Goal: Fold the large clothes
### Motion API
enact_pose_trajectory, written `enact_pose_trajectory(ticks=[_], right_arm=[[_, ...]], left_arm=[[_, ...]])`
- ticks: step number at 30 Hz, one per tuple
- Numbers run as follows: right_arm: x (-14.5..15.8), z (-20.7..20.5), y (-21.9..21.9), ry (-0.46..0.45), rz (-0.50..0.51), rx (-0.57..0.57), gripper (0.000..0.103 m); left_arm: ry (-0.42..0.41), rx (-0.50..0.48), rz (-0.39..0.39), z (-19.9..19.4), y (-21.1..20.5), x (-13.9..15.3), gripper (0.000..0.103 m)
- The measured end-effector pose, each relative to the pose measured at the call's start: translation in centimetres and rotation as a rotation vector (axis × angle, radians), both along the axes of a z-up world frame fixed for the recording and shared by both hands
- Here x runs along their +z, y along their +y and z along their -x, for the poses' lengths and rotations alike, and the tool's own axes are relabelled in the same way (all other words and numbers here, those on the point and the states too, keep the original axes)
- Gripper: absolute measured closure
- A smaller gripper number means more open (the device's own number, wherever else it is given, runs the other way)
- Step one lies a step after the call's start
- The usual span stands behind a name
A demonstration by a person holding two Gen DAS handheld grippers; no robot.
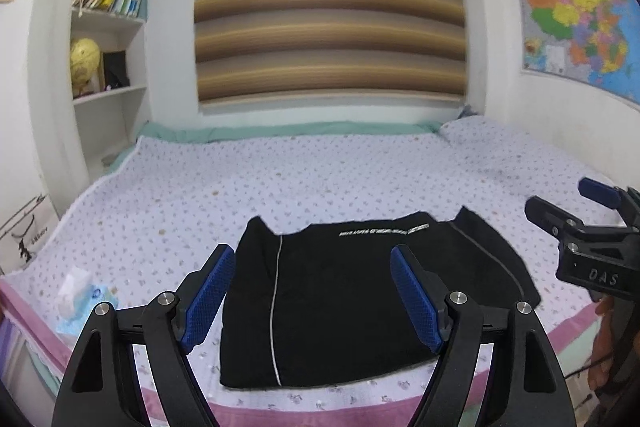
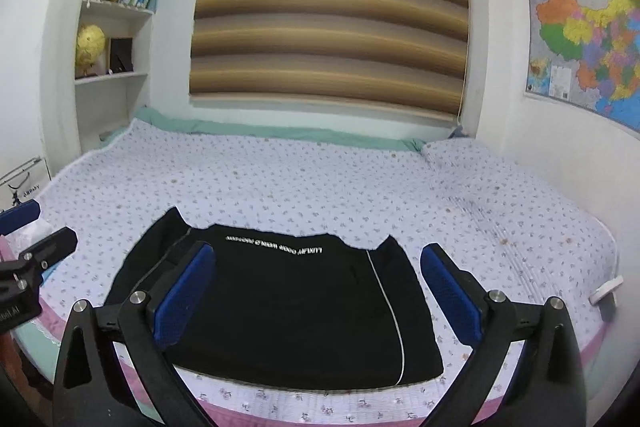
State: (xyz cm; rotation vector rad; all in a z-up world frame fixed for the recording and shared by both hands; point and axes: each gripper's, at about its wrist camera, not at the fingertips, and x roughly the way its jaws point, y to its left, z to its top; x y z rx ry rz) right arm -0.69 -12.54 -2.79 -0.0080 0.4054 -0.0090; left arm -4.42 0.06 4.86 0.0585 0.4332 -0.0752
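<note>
A black garment (image 1: 340,299) with thin white piping and a line of white lettering lies folded flat near the front edge of the bed; it also shows in the right wrist view (image 2: 288,307). My left gripper (image 1: 312,259) is open and empty, held above the garment's near part. My right gripper (image 2: 318,259) is open and empty, also above the garment. The right gripper shows at the right edge of the left wrist view (image 1: 560,203). The left gripper shows at the left edge of the right wrist view (image 2: 36,227).
The bed (image 1: 280,179) has a pale floral quilt and a pink front edge. A tissue pack (image 1: 84,299) lies at the left near the edge. A white object (image 2: 606,291) lies at the bed's right edge. Bookshelves (image 1: 108,27) stand at the back left.
</note>
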Motion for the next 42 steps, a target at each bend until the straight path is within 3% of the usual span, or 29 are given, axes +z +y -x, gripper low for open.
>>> enact_pose_trajectory(ticks=[8, 17, 42], right_arm=[[-5.7, -5.9, -1.3, 0.178, -0.045, -0.01, 0.0], [-9.3, -8.8, -2.5, 0.274, -0.057, -0.022, 0.0], [-10.9, -9.4, -2.0, 0.333, -0.082, 0.018, 0.0]], left_arm=[[0.115, -0.015, 0.008, -5.0, -1.3, -4.1, 0.022], [0.211, -0.044, -0.019, -7.9, -3.1, -7.6, 0.022], [0.271, -0.03, -0.002, -8.6, -2.4, -9.5, 0.022]])
